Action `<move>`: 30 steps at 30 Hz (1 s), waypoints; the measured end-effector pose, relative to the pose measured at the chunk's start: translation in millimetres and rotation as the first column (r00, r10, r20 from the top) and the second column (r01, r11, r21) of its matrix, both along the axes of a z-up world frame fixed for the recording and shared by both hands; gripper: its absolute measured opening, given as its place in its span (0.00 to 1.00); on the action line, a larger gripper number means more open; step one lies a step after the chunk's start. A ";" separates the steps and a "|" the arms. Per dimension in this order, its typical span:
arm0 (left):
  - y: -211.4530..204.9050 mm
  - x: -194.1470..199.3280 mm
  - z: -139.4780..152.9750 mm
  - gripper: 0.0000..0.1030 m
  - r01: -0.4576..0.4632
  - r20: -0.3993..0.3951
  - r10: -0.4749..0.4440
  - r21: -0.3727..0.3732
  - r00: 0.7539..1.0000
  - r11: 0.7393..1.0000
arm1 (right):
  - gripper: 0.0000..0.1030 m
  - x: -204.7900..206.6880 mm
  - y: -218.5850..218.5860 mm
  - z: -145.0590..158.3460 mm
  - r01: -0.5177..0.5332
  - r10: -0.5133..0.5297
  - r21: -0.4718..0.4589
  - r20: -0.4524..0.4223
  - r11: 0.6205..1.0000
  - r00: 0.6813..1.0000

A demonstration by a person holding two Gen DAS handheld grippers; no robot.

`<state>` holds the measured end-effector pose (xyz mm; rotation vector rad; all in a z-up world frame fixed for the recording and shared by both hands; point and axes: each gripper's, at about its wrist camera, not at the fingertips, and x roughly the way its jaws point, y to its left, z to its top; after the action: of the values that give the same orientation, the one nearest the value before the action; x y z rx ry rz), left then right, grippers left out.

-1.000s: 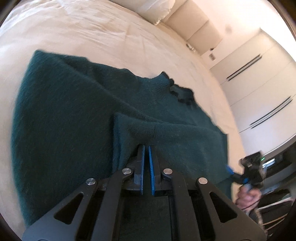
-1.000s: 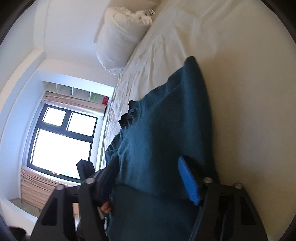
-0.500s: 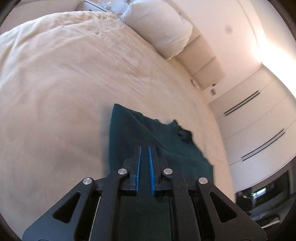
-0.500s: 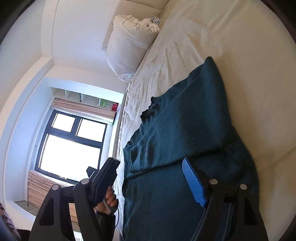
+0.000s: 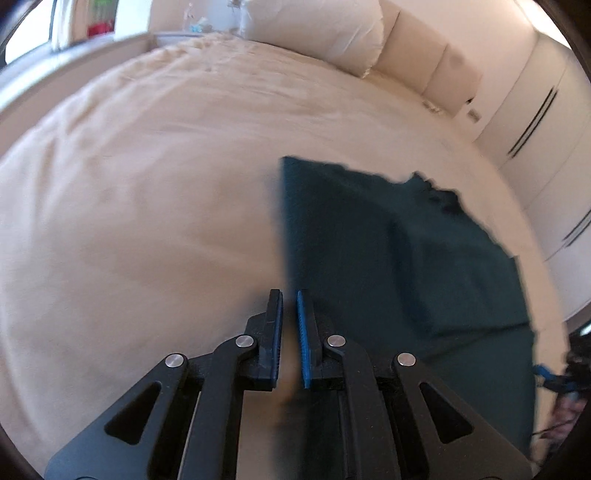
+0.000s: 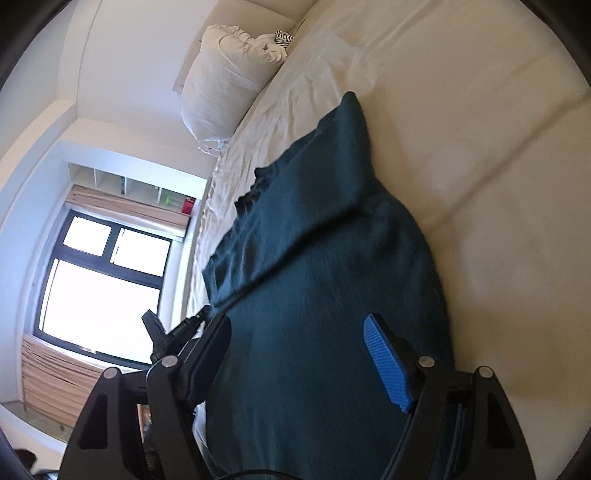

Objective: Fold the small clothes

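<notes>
Dark teal knitted sweater [image 5: 388,258], partly folded, flat on cream bedsheet [image 5: 147,184] near white pillow [image 5: 314,33]. Left gripper [image 5: 290,325] above sweater's left edge, jaws nearly together, empty. Right gripper [image 6: 295,354] over sweater's lower part, jaws wide apart, gripping nothing.

My left gripper [image 5: 290,325] has its jaws nearly together with nothing pinched, only cream bedsheet [image 5: 147,221] showing through the slit. The dark teal sweater [image 5: 388,266] lies just right of my fingertips, its left edge running ahead from them, and a white pillow [image 5: 317,33] sits far beyond.
</notes>
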<state>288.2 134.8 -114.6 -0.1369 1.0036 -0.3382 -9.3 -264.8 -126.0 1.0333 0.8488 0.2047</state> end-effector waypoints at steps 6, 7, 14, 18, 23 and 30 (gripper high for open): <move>24.5 -36.0 19.7 0.08 -0.080 0.004 0.080 -0.022 0.997 0.997 | 0.75 -43.5 2.5 21.6 0.024 -0.022 -0.093 0.024 0.995 0.999; 26.2 -48.8 27.4 0.08 -0.079 0.014 0.079 -0.037 0.997 0.996 | 0.76 -51.3 2.4 28.4 0.029 -0.025 -0.127 0.028 0.991 0.999; 27.5 -149.2 34.4 0.08 0.023 -0.065 -0.026 -0.045 0.998 0.999 | 0.87 -93.6 20.4 43.3 -0.038 0.038 -0.345 -0.006 0.938 0.999; 46.8 -192.5 20.7 0.13 -0.008 -0.159 -0.010 -0.110 0.987 0.994 | 0.87 -118.8 22.1 29.3 -0.077 0.066 -0.327 -0.044 0.942 0.997; 65.2 -227.4 19.9 0.24 -0.034 -0.216 -0.009 -0.194 0.976 0.980 | 0.87 -139.6 20.6 12.5 -0.080 0.055 -0.282 -0.096 0.956 0.994; 72.3 -262.3 25.9 0.70 0.026 -0.236 -0.089 -0.259 0.968 0.966 | 0.80 -155.0 31.1 -9.0 -0.119 0.087 -0.222 -0.150 0.968 0.985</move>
<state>25.9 207.1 -88.7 -0.3900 1.2089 -0.5129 -164.3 -233.8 -135.0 0.7930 1.0291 0.1192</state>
